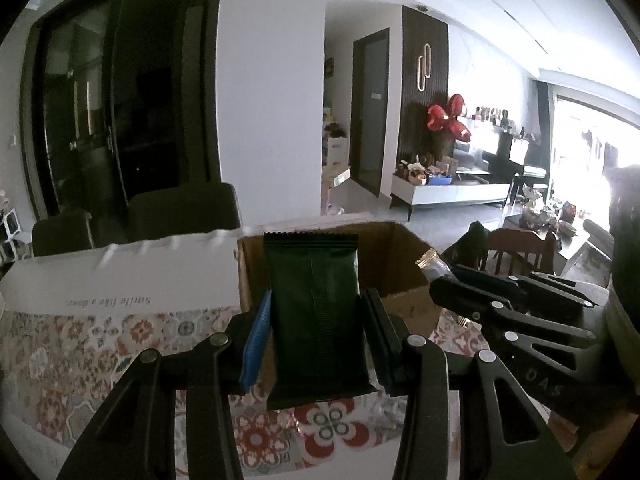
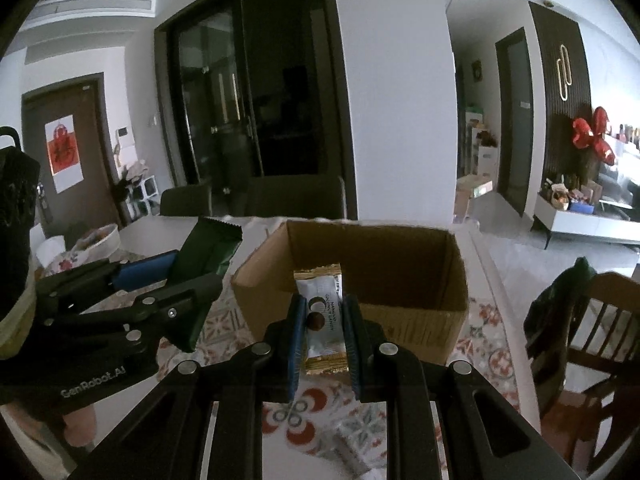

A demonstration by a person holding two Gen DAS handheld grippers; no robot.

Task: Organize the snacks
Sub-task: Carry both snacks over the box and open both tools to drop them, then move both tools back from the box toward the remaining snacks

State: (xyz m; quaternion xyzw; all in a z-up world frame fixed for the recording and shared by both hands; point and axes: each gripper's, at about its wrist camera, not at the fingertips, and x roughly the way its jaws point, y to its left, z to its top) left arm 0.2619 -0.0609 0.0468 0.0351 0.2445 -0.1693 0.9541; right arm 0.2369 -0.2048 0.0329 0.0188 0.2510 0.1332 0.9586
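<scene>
My left gripper is shut on a dark green snack packet, held upright in front of the open cardboard box. The same gripper and green packet show in the right wrist view, left of the box. My right gripper is shut on a white and gold snack packet, held just before the box's near wall. The right gripper shows at the right in the left wrist view, with the gold end of its packet peeking out.
The table carries a floral patterned cloth. A clear wrapped item lies on it near me. A bowl stands at the far left. Dark chairs stand behind the table and a wooden chair at the right.
</scene>
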